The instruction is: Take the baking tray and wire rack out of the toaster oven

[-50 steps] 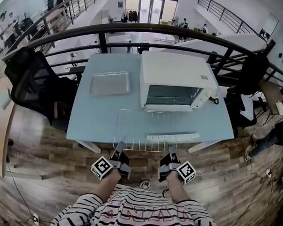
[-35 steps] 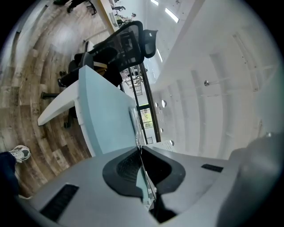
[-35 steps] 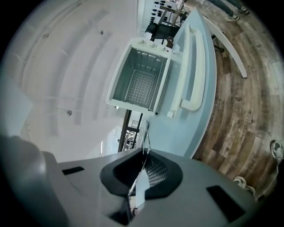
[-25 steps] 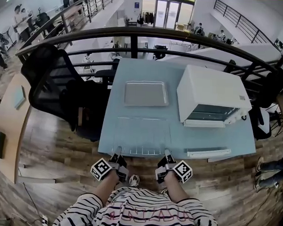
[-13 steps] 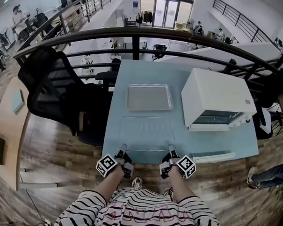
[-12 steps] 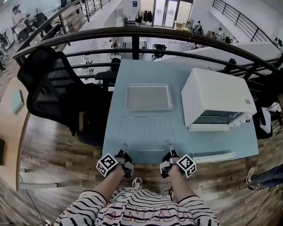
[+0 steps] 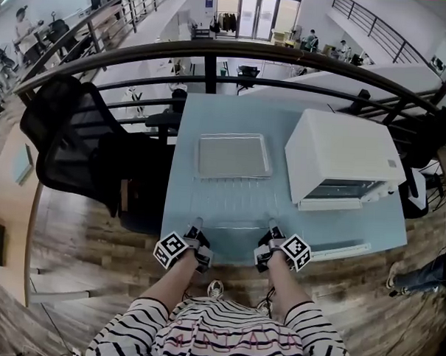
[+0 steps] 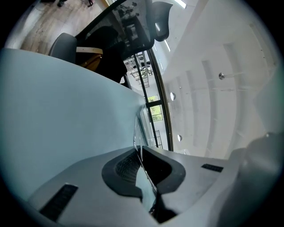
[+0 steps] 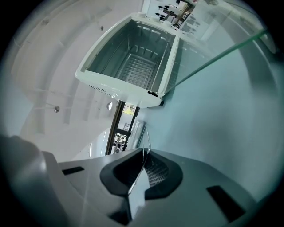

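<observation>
Rack [image 7: 233, 203], thin silvery wire grid, near edge clamped in L tongs [image 7: 196, 225] & R tongs [image 7: 272, 227]

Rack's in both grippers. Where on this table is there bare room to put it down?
Best patch: bare table between the baking tray and the near edge, under the wire rack held by the left gripper and right gripper. A narrower strip lies beyond the tray. The right is crowded: toaster oven and its open door.

Bright even daylight, strong fisheye edge distortion
</observation>
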Demonstrator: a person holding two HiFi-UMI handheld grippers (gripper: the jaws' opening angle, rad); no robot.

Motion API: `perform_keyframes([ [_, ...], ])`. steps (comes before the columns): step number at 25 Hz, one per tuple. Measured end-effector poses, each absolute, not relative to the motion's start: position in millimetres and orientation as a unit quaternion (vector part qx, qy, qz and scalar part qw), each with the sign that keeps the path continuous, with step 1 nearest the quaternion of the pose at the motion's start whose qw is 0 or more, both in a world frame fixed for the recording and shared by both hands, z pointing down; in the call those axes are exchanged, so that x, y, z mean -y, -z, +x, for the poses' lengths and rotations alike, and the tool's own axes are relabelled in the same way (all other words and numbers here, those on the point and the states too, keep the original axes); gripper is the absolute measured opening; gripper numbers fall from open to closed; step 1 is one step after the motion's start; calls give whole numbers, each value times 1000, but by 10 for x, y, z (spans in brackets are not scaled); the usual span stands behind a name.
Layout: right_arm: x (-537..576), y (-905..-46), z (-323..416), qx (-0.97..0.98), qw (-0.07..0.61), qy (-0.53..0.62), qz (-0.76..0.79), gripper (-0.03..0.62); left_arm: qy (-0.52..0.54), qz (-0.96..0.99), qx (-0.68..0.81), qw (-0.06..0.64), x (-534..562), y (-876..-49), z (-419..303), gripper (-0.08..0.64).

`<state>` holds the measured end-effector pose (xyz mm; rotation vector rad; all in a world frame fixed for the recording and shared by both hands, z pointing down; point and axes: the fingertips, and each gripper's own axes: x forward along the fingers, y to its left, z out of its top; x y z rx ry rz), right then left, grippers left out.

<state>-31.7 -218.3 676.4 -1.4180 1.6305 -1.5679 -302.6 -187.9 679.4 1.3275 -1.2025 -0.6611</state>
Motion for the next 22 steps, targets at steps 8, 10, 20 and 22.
perform_keyframes([
  [8, 2410, -6819, -403, -592, 221, 580, -515, 31, 262, 571, 526, 574, 2096, -6789, -3102, 25],
  [10, 2439, -6832, -427, -589, 219, 581, -517, 32, 235, 582, 534, 566, 2156, -6787, -3135, 26],
  [20, 2515, -6882, -429, -616, 76, 548, -562, 74, 87, 626, 591, 501, 2322, -6746, -3204, 205],
  [22, 2493, -6925, -430, -620, 40, 539, -569, 130, 39, 633, 600, 487, 2308, -6776, -3212, 284],
])
